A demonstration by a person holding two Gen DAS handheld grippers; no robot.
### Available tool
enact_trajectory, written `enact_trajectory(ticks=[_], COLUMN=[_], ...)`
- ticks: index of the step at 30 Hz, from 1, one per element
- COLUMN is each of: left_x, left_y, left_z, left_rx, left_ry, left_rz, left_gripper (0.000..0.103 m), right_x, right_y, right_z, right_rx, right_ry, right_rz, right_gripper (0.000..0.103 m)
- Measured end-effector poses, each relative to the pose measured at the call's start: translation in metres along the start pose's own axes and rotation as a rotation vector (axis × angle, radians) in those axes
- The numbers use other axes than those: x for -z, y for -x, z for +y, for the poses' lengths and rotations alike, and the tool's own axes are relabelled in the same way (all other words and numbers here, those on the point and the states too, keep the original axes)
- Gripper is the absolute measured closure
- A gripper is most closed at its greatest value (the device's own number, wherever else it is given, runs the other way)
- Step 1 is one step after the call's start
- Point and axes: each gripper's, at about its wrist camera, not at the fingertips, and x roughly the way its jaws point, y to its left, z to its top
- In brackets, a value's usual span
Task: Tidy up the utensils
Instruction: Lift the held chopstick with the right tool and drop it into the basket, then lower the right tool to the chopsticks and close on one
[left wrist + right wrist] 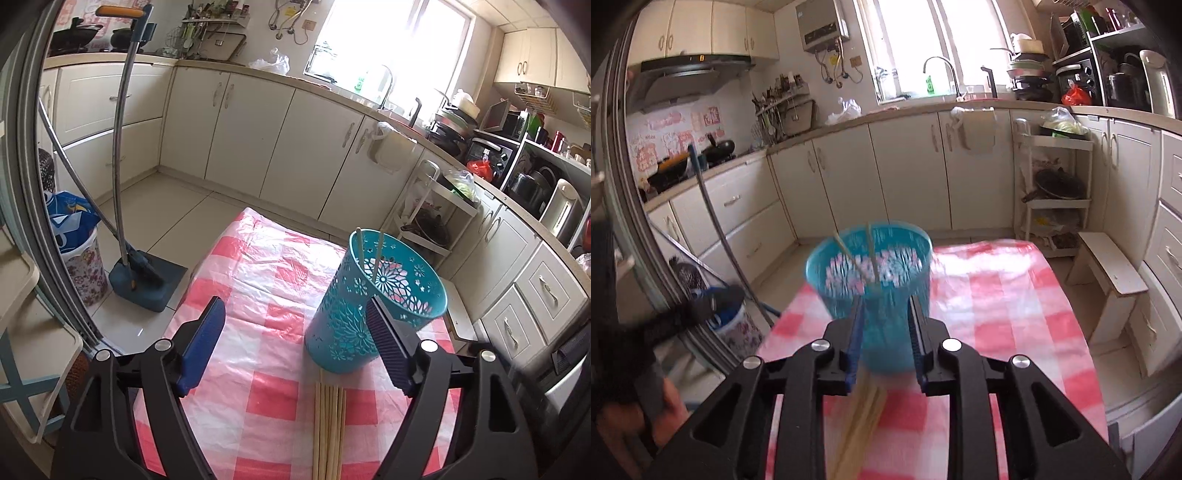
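Note:
A teal perforated utensil holder (373,299) stands on the pink-and-white checked tablecloth (258,280), with two chopsticks (359,251) leaning inside it. A bundle of several loose wooden chopsticks (328,424) lies flat in front of it. My left gripper (295,306) is wide open; its right finger (384,332) overlaps the holder's near side and its left finger is well clear. In the right wrist view the holder (879,295) is blurred, just beyond my right gripper (885,301). Its jaws stand slightly apart with nothing gripped. The loose chopsticks (864,424) lie under it.
A blue dustpan with a long handle (147,280) and a floral bin (85,273) stand on the floor left of the table. A wooden stool (1108,273) and a white rack (1056,192) are to the right. A person's hand (665,406) shows at lower left.

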Motion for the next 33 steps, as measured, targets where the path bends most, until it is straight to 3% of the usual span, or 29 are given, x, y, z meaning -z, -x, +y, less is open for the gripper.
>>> enact_trajectory(ticks=[10,19,33], left_x=[0.034,0.032,0.051], left_y=[0.018,0.006,-0.022], left_z=[0.018,0.04,0.024], left_rx=[-0.034,-0.085,-0.11], left_ry=[-0.026,-0.002,-0.075], left_rz=[0.076,0.119,0.22], left_gripper=[0.025,0.025,0.025], right_x=[0.075,0.085,0.097], right_y=[-0.023,-0.034,-0.065], right_z=[-0.016,-0.016,0.015], right_rx=[0.044,0.06,0.015], right_ry=[-0.083,-0.064,0.033], right_rz=[0.156,0.207,0.341], right_gripper=[0.078,0.078,0.078])
